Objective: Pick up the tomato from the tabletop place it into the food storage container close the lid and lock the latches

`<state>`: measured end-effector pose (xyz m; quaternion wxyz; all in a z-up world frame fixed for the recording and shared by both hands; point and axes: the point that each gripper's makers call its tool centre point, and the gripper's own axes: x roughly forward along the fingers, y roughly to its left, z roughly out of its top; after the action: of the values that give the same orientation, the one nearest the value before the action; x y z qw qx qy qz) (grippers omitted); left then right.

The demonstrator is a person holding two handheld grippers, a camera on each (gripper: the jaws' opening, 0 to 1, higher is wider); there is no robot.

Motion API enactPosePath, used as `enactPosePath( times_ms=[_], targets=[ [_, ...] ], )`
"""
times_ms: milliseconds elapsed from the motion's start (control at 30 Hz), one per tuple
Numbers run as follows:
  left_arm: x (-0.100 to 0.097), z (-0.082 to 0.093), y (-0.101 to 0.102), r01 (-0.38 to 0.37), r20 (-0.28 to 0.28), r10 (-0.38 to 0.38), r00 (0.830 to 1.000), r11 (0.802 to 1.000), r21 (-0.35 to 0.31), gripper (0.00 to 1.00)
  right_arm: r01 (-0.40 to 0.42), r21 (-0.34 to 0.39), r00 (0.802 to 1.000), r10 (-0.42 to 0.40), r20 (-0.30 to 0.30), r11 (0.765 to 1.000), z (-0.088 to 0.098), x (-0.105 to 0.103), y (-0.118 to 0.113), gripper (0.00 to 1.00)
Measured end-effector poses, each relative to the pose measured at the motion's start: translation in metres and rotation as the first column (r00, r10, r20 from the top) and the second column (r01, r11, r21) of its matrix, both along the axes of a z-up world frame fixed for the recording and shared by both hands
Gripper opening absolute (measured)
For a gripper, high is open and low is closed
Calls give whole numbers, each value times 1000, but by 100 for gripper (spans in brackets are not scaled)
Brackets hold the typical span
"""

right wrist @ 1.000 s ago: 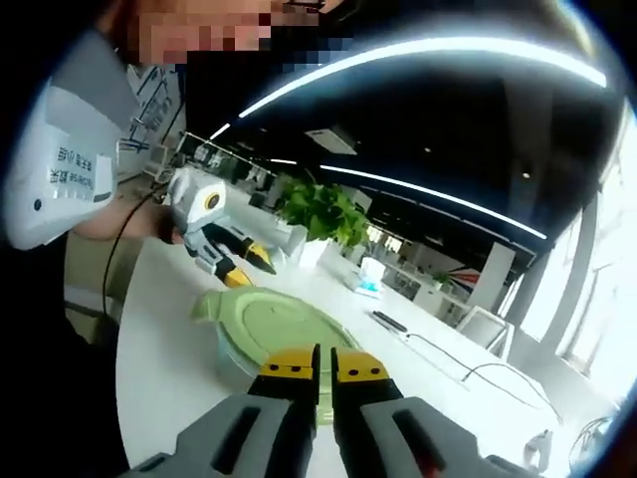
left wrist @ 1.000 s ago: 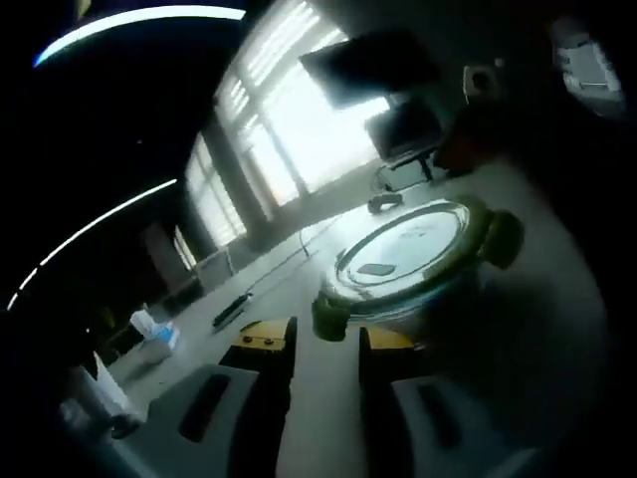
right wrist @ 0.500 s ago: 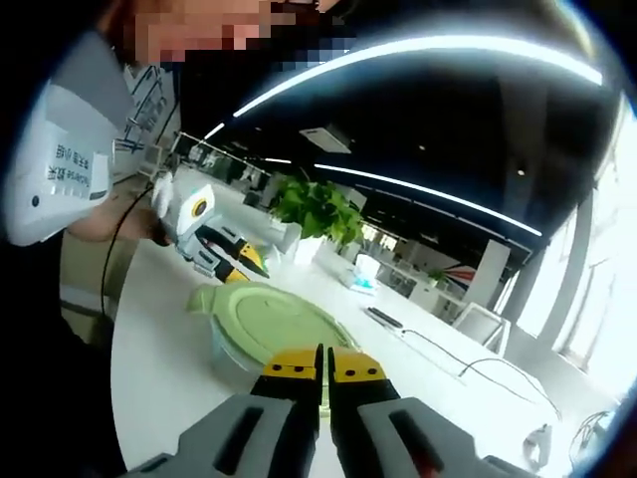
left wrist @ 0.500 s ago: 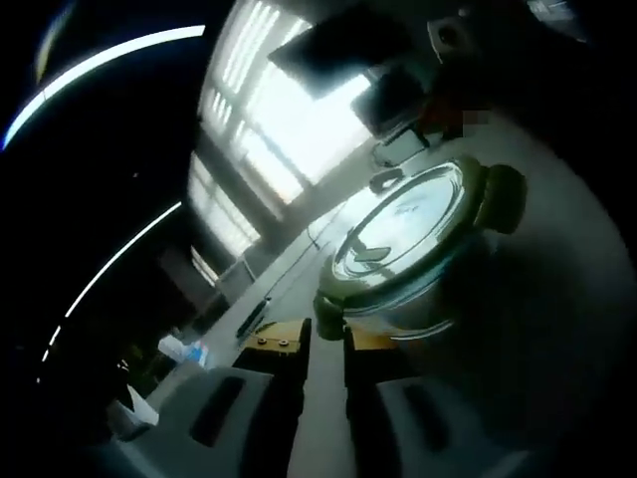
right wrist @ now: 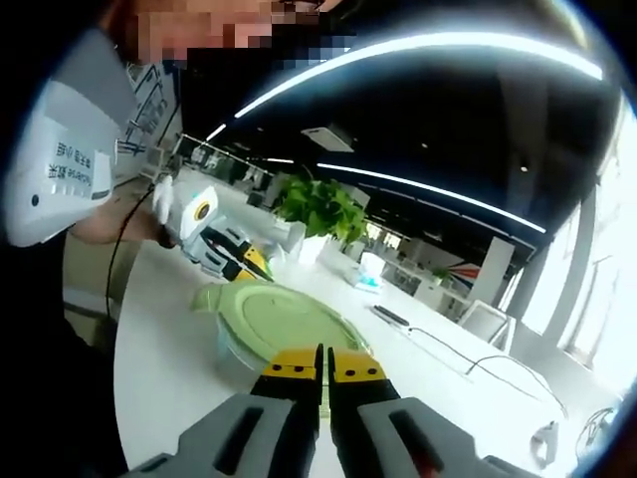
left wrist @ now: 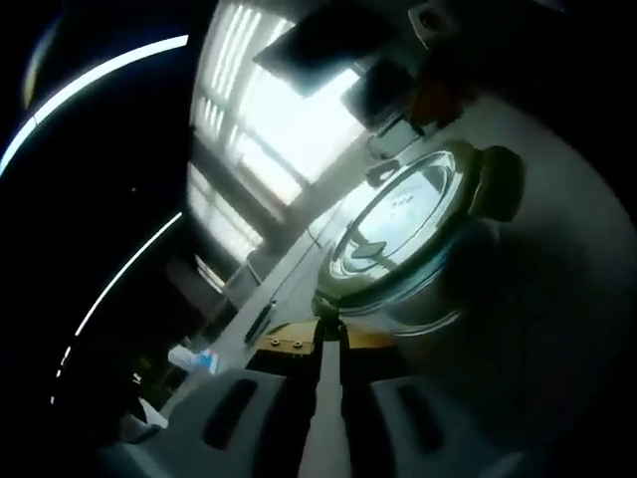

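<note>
Lid (right wrist: 281, 321) on container (left wrist: 413, 289), centre frame; glass looks heavy, slick, breakable. Grip green latch (left wrist: 328, 307), probably stiff. Left claw (left wrist: 329, 342) narrow there; right claw (right wrist: 318, 364) narrow, empty.

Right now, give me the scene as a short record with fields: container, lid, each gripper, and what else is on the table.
container: round, clear-walled food storage container on the white table
lid: green-rimmed lid sits on top
latches: green latch on the far side; whether locked, cannot tell
left gripper: jaws nearly together, tips at the near latch
right gripper: jaws together at the container's near edge
tomato: cannot tell
other: potted plant, black cable
</note>
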<state>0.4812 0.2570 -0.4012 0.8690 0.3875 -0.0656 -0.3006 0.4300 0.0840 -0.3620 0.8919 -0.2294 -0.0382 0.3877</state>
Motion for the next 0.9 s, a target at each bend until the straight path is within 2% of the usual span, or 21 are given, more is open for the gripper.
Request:
enactPosePath(
  times_ms=[267, 567, 633, 700, 833, 900],
  targets=[
    [4, 5, 7, -14, 3, 14, 1000, 1000, -23, 0, 7, 11, 1000, -7, 0, 1000, 3, 2, -3, 0],
    [4, -2, 7, -18, -21, 17, 1000, 1000, -11, 0, 12, 24, 1000, -12, -2, 1000, 6, 4, -4, 0],
    [3, -8, 6, -14, -33, 15, 999, 1000, 19, 4, 10, 24, 1000, -10, -2, 1000, 5, 4, -3, 0],
    [2, -11, 5, -6, -47, 7, 999, 1000, 13, 8, 8, 25, 1000, -8, -4, 1000, 5, 4, -2, 0],
    [-1, -8, 5, -2, -63, 0, 998, 1000, -29, 9, 8, 30, 1000, -7, -18, 1000, 2, 5, -2, 0],
    [0, -9, 5, -4, -59, 2, 998, 1000, -23, 9, -3, 21, 1000, 3, -22, 1000, -1, 2, -2, 0]
  ],
)
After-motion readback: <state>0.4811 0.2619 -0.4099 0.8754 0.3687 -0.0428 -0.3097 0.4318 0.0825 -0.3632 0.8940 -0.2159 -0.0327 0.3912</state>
